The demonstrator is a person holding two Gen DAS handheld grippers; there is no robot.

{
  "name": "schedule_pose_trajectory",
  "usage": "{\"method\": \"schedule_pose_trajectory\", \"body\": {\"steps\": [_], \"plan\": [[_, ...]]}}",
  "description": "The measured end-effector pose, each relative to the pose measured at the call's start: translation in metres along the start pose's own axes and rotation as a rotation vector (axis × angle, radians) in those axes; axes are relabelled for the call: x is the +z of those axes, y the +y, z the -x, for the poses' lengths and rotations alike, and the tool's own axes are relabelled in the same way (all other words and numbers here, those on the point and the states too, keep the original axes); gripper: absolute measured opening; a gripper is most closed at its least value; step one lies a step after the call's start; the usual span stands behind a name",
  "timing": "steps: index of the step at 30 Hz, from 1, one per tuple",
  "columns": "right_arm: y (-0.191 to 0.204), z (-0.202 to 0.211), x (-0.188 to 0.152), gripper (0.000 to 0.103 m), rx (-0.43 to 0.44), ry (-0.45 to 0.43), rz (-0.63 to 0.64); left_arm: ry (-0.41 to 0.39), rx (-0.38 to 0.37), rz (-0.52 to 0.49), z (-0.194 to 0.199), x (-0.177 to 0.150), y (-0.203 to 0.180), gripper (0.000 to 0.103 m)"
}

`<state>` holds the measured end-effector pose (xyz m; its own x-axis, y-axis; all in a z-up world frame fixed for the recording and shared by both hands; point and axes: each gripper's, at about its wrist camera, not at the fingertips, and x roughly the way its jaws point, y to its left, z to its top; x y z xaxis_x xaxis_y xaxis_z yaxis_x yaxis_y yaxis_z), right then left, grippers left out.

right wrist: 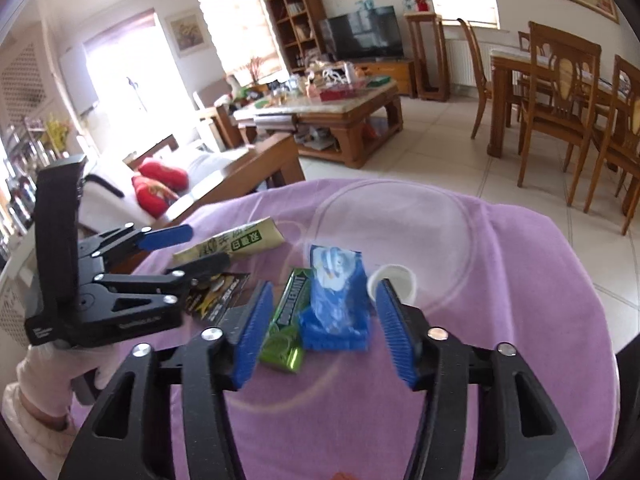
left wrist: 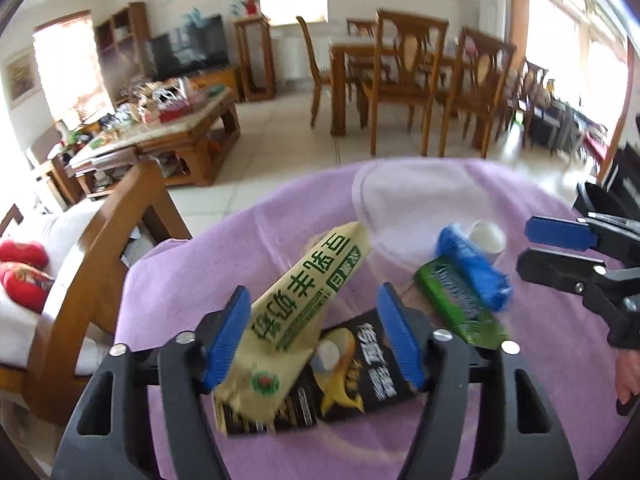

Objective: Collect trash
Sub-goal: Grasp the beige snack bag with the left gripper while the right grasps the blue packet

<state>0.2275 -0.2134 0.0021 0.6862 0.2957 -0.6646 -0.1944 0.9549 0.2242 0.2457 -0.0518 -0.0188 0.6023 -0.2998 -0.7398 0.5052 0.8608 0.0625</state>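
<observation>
Our left gripper (left wrist: pixel 316 336) straddles yellow wrapper (left wrist: pixel 296 320), right gripper (right wrist: pixel 326 330) straddles blue packet (right wrist: pixel 338 292) beside it, jaws apart; closing risks snagging purple cloth (right wrist: pixel 500 300).

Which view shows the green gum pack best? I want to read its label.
The right wrist view: the green gum pack lies close and fairly sharp, its label lettering visible lengthwise. In the left wrist view the pack is blurred and partly covered by the blue wrapper.
</observation>
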Motion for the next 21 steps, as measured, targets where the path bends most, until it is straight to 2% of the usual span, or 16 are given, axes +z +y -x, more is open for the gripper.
{"method": "schedule_pose_trajectory", "body": {"steps": [3, 4, 5, 6, 8, 9, 12, 14, 18, 21], "plan": [[0.007, -0.016, 0.005, 0.049, -0.016, 0.026, 0.033, 0.010, -0.035, 0.001, -0.011, 0.000, 0.003, 0.059], [0.008, -0.018, 0.005, 0.049, -0.019, 0.029, 0.038, 0.012, -0.038, 0.013, -0.013, 0.000, 0.004, 0.051], [0.008, -0.022, 0.006, 0.045, -0.017, 0.036, 0.038, 0.021, -0.038, 0.039, -0.016, 0.000, 0.006, 0.041], [0.009, -0.026, 0.004, 0.042, -0.017, 0.042, 0.037, 0.031, -0.047, 0.067, -0.020, -0.001, 0.009, 0.037], [0.008, -0.035, 0.000, 0.038, -0.028, 0.053, 0.039, 0.036, -0.056, 0.078, -0.018, -0.006, 0.010, 0.032], [0.008, -0.041, -0.004, 0.033, -0.036, 0.066, 0.044, 0.038, -0.044, 0.064, -0.016, -0.006, 0.008, 0.030], [0.009, -0.043, -0.006, 0.024, -0.041, 0.053, 0.046, 0.032, -0.030, 0.071, -0.013, -0.009, 0.008, 0.025], [0.010, -0.042, -0.008, 0.020, -0.049, 0.041, 0.050, 0.027, -0.025, 0.090, -0.010, -0.011, 0.009, 0.018], [0.002, -0.032, -0.010, 0.011, -0.020, -0.004, 0.010, -0.012, -0.011, 0.110, 0.003, -0.013, 0.009, 0.011], [-0.011, -0.020, -0.008, 0.010, 0.016, -0.038, -0.025, -0.087, -0.025, 0.156, 0.024, -0.011, 0.012, 0.009]]}}
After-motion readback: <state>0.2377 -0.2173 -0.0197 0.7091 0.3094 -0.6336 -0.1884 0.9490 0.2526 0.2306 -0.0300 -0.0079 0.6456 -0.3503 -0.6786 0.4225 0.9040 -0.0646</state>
